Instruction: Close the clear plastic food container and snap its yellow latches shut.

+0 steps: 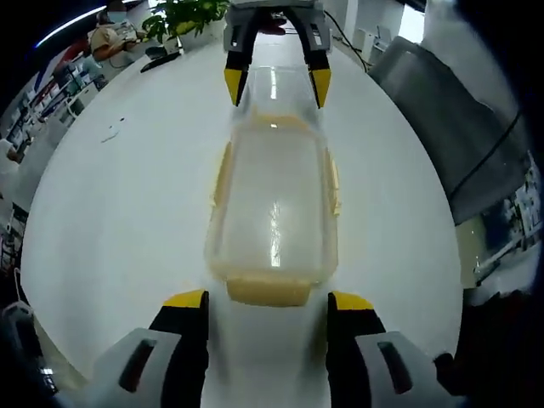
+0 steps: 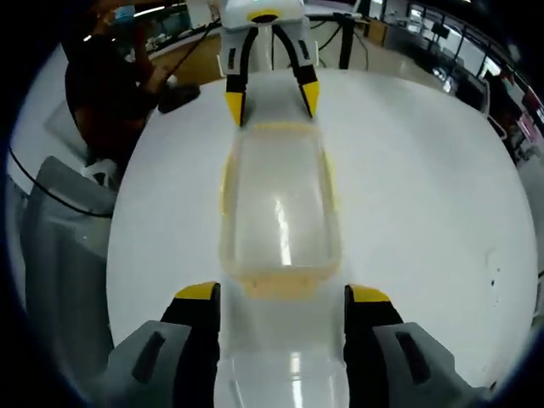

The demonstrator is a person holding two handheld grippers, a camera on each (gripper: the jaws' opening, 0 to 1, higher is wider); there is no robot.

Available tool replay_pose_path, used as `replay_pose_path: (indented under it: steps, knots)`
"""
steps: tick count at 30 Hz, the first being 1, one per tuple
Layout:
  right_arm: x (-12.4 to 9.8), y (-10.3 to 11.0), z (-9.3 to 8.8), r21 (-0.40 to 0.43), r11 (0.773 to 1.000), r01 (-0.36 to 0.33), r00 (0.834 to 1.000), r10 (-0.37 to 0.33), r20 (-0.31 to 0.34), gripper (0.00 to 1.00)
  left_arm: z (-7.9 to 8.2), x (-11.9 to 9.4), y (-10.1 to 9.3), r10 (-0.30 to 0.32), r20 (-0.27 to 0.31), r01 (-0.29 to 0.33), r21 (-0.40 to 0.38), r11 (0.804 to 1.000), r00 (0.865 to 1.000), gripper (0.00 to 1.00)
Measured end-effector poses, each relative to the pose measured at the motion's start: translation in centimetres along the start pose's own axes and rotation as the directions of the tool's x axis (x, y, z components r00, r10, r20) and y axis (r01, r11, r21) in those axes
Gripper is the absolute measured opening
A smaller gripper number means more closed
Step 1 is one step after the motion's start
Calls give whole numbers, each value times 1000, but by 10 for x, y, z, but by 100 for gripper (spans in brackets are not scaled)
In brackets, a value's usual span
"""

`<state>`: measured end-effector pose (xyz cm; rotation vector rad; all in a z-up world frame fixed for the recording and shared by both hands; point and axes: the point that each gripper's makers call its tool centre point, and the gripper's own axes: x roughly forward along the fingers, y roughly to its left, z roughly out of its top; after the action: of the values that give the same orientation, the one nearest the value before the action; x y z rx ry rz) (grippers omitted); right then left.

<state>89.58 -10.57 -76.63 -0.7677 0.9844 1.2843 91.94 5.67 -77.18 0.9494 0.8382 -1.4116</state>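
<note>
The clear plastic container lies lengthwise on the white table with its lid on top. Yellow latches run along its long sides, and one more sits on the end nearest me. My left gripper is open, its yellow-tipped jaws standing either side of that end latch. At the far end my right gripper is open and straddles the container's other end. In the right gripper view the container stretches from my right gripper to the left gripper. I cannot tell whether the latches are snapped.
The round white table has bare room on both sides of the container. A grey chair stands at its edge, also seen as a chair. A potted plant and a seated person are beyond the table.
</note>
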Motion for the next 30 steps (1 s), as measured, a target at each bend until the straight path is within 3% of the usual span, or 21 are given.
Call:
replay_pose_path:
  steps: [5,9,13,30]
  knots:
    - [6,1,-1,-53,999,12,999,-14,-29,52,-1,3,-1,-17,0,17,6,1000,1000,50]
    - [12,1,-5,-19,1000,2,998,-3,-58,51,-4,8,-1,-26,-9,26,21,999,1000,49]
    - [16,0,-9,-46,999,5,997,-9,-77,50,-5,12,-1,-33,-17,33,29,999,999,49]
    - [24,-9,-9,-81,996,27,994,-35,-102,44,-4,16,11,-33,8,33,40,999,999,45]
